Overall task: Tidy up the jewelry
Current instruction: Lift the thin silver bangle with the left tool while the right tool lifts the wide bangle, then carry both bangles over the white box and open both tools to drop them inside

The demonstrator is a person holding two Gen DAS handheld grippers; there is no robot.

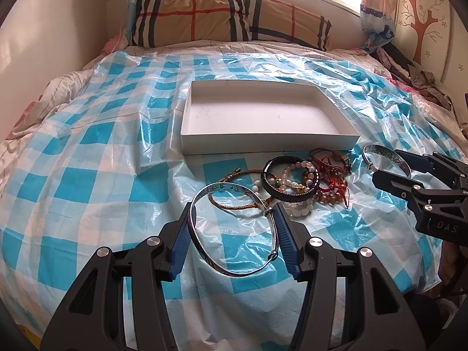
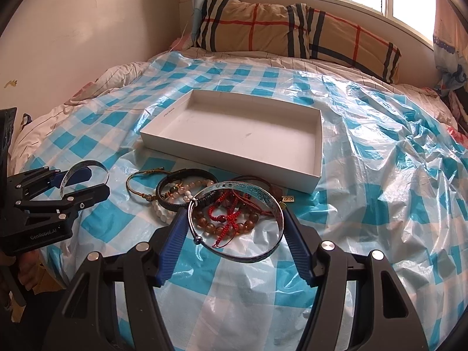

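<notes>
My left gripper (image 1: 232, 209) is shut on a silver bangle (image 1: 226, 187), held between its blue pads above the cloth; it also shows in the right wrist view (image 2: 84, 181). My right gripper (image 2: 235, 209) is shut on a second silver bangle (image 2: 254, 257), also seen in the left wrist view (image 1: 383, 153). A pile of jewelry lies between them: a black bracelet (image 1: 288, 196), white bead bracelets (image 1: 298, 209), red cord and amber beads (image 1: 333, 185), and a braided brown cord (image 1: 234, 206). An empty white box (image 1: 263, 143) sits just behind the pile.
The blue-and-white checked plastic sheet (image 1: 102, 161) covers a bed. A plaid pillow (image 1: 228, 17) lies at the head under a window. A wall runs along the left; clothes are heaped at the right edge (image 1: 421, 82).
</notes>
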